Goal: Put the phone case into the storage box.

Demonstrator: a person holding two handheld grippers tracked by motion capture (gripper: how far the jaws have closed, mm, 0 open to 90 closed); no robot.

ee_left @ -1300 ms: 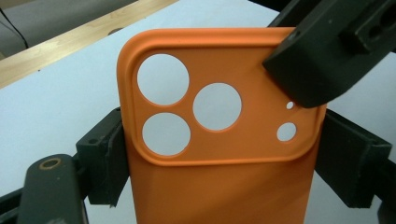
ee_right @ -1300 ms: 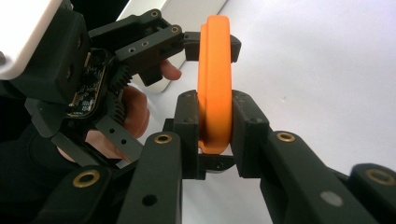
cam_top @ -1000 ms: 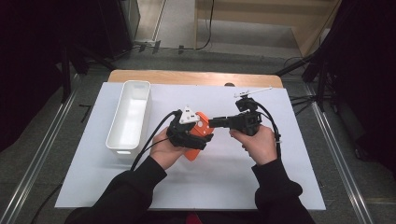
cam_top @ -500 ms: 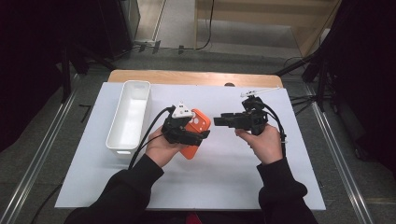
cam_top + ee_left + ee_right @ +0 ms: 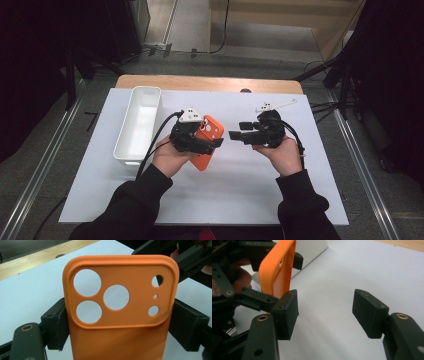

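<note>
My left gripper [image 5: 216,142] is clamped on the orange phone case [image 5: 207,141], one pad against each long side edge. In the left gripper view the case [image 5: 120,315] stands up between my two jaws with its camera-cutout end uppermost, the pads [image 5: 56,325] pressing its sides just below the raised camera frame. The case is held above the white sheet that covers the worktop [image 5: 260,195], about midway between the worktop's left and right edges and a little nearer the far edge than the near one.

My right gripper [image 5: 234,135] points toward the case from the right, and its jaws have just been opening; they now stand apart with nothing between them. In the right gripper view bare white sheet shows through the gap between my pads [image 5: 285,315], and the case's edge [image 5: 277,272] rises just beyond my left-hand pad, close to it but not in the gap. From above, a short strip of clear sheet separates the right gripper's tips from the case's right edge.

The white bin [image 5: 139,125] lies lengthwise near the worktop's left edge, just beside my left hand [image 5: 170,157], so room is tight on that side. To the right of my right hand [image 5: 285,155], and along the whole near edge, the sheet is bare. A strip of wood [image 5: 210,82] shows along the far edge beyond the sheet.
</note>
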